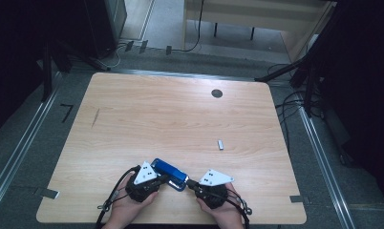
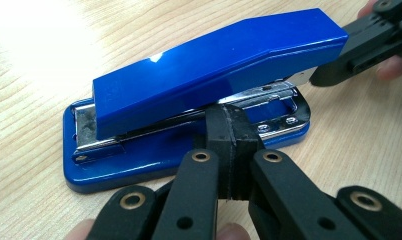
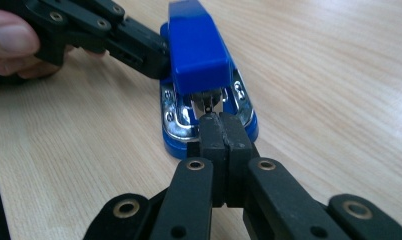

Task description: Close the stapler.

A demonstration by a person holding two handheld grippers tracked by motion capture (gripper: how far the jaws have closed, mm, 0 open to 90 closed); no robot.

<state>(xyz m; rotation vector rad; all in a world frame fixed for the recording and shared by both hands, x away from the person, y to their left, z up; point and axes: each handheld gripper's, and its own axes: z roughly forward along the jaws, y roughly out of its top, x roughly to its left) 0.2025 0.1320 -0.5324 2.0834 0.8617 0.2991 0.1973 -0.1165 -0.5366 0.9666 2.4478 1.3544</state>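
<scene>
Both sets of jaws were together, nothing clamped. Left gripper (image 2: 228,150) tips pressed on the blue stapler (image 2: 199,95) at its long side, lower centre of the left gripper view; right gripper (image 3: 220,145) tips sat at its nose end by the chrome magazine (image 3: 209,102). Stapler lay low centre on the wooden table (image 1: 180,109). Likely stiff, moderately heavy; glossy plastic top looked slippery. Best hold: across the flat base edges. Small metal piece (image 1: 220,144) lay well apart.

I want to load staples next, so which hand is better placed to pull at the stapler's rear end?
Probably the right. Its shut tool sits at the stapler's metal end, tips at the small pin there. The left tool, also shut, rests against the stapler's long side, better suited to steadying it.
</scene>
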